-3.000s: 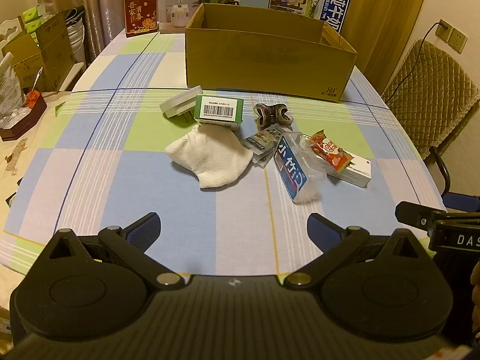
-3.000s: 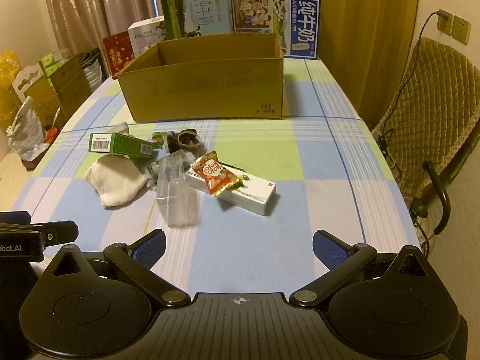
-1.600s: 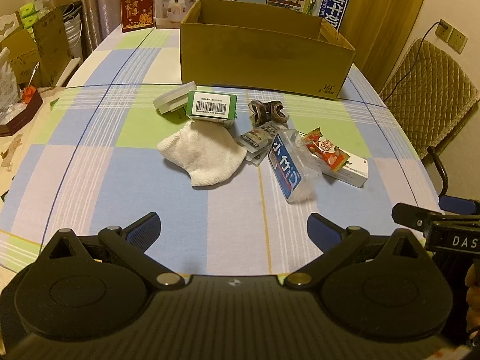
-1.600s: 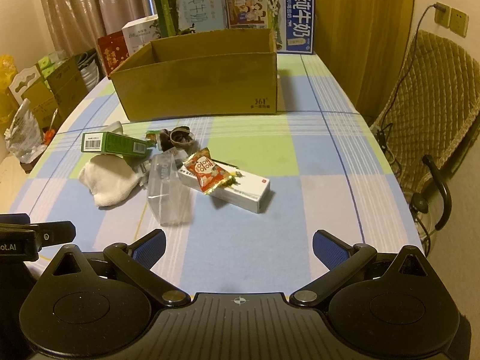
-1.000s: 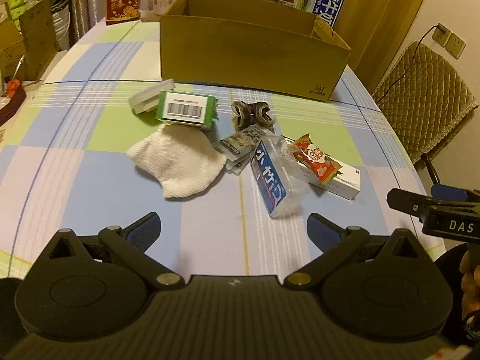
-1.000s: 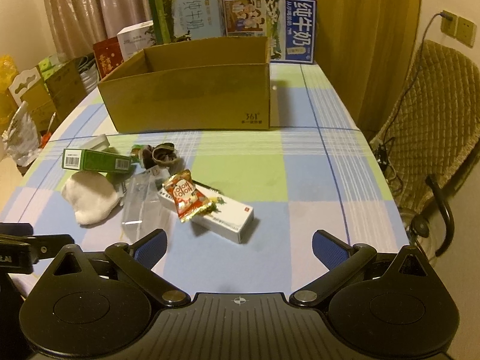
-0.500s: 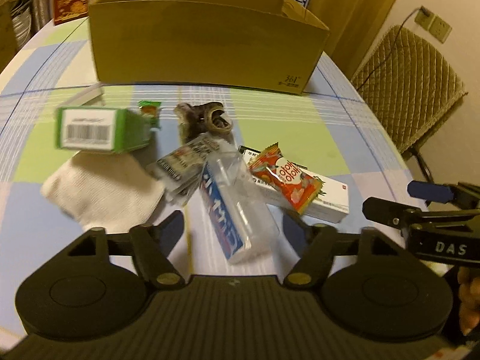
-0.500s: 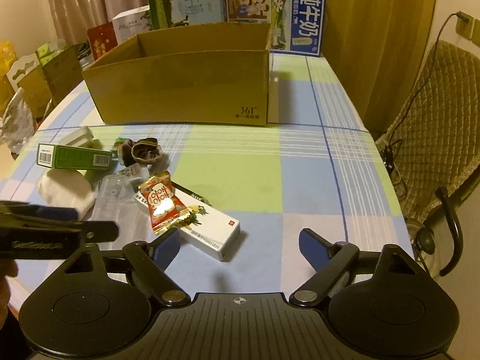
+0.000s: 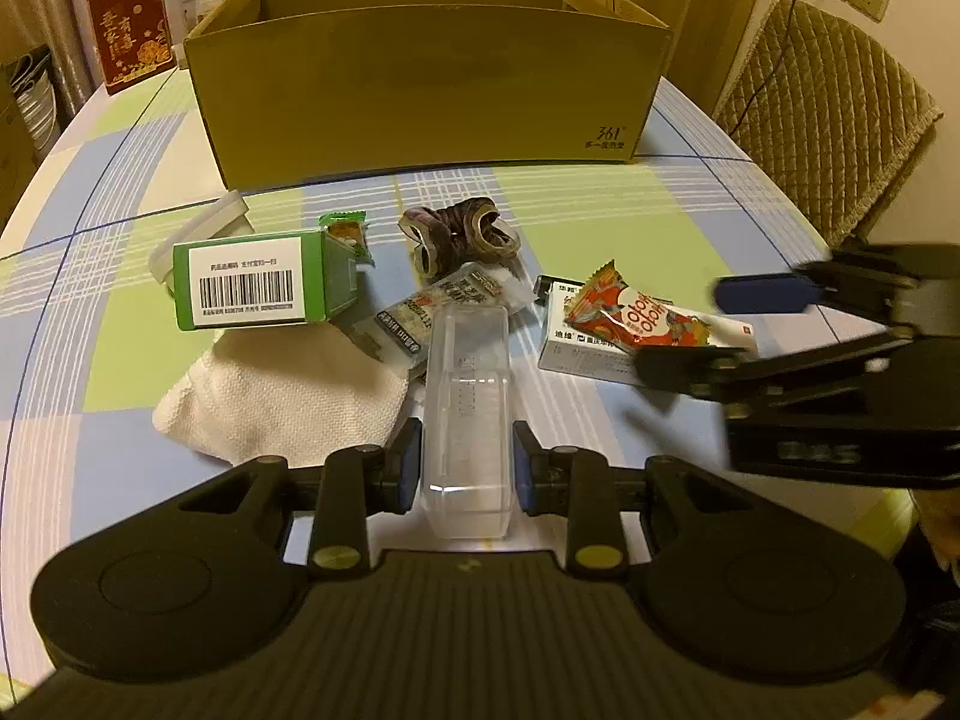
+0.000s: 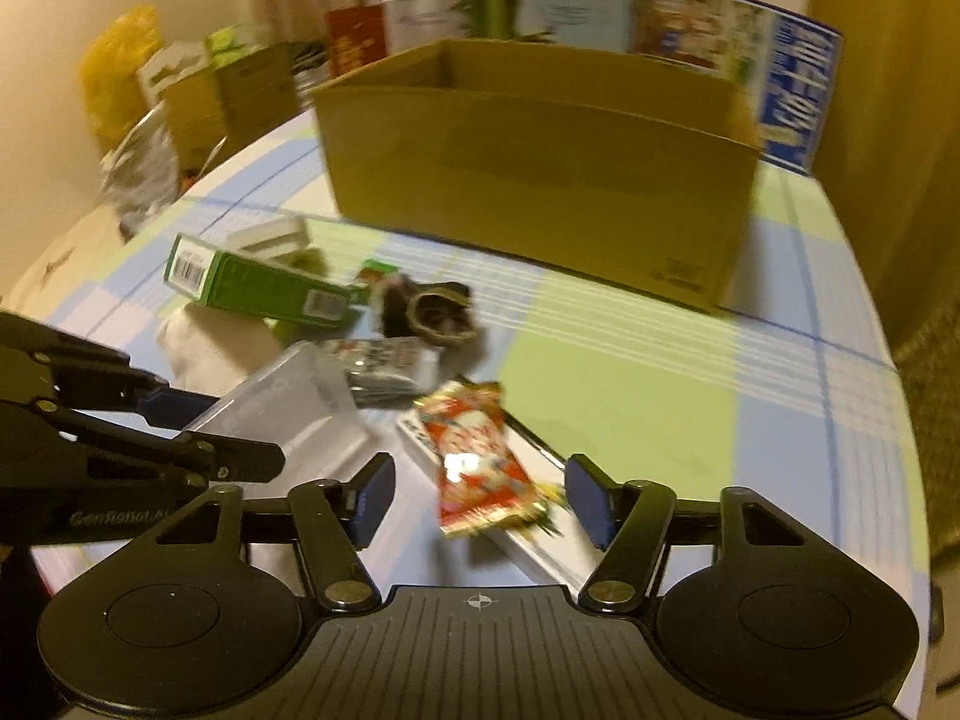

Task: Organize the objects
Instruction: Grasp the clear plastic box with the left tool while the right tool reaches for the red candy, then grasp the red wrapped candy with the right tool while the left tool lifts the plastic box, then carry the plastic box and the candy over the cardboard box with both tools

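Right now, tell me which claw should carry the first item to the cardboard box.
Left. The left claw is shut on the clear plastic case; the right claw, open, only straddles the red snack packet.

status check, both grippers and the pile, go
Left gripper shut on clear case. Right gripper open around red snack packet on white box. Cardboard box behind, unobstructed.

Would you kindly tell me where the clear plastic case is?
Left wrist view: the clear plastic case sits centre, between the left hand-held gripper fingers, beside the white cloth.
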`<action>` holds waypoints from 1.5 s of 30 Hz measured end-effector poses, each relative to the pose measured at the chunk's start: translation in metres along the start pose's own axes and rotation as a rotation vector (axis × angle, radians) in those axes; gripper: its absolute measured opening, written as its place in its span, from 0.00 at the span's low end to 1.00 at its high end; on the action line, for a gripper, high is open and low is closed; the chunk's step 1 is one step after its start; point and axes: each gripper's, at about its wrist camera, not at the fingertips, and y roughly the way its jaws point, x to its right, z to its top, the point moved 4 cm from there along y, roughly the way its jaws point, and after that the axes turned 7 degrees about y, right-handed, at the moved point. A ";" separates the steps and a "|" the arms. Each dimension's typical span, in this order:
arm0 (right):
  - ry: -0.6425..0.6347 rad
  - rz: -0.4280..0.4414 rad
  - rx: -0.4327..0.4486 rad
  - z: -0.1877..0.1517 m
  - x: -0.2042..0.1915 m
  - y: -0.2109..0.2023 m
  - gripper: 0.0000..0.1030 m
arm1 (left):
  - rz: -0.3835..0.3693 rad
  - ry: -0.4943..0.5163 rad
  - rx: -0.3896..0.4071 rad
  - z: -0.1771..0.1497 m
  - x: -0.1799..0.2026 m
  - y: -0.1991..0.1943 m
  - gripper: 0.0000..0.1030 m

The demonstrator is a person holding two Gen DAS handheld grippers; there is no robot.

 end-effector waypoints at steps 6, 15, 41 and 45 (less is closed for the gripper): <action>-0.089 -0.035 -0.035 0.001 -0.007 0.029 0.34 | -0.008 0.017 0.009 0.001 0.001 0.004 0.25; 0.004 -0.049 -0.046 -0.001 0.003 0.017 0.26 | -0.003 0.054 -0.011 0.005 0.007 0.010 0.25; 0.083 -0.094 0.055 0.013 0.000 -0.059 0.25 | 0.051 0.114 0.095 0.025 0.019 -0.054 0.25; 0.083 -0.097 0.088 0.032 0.003 -0.068 0.25 | 0.057 0.121 0.128 0.043 0.015 -0.064 0.25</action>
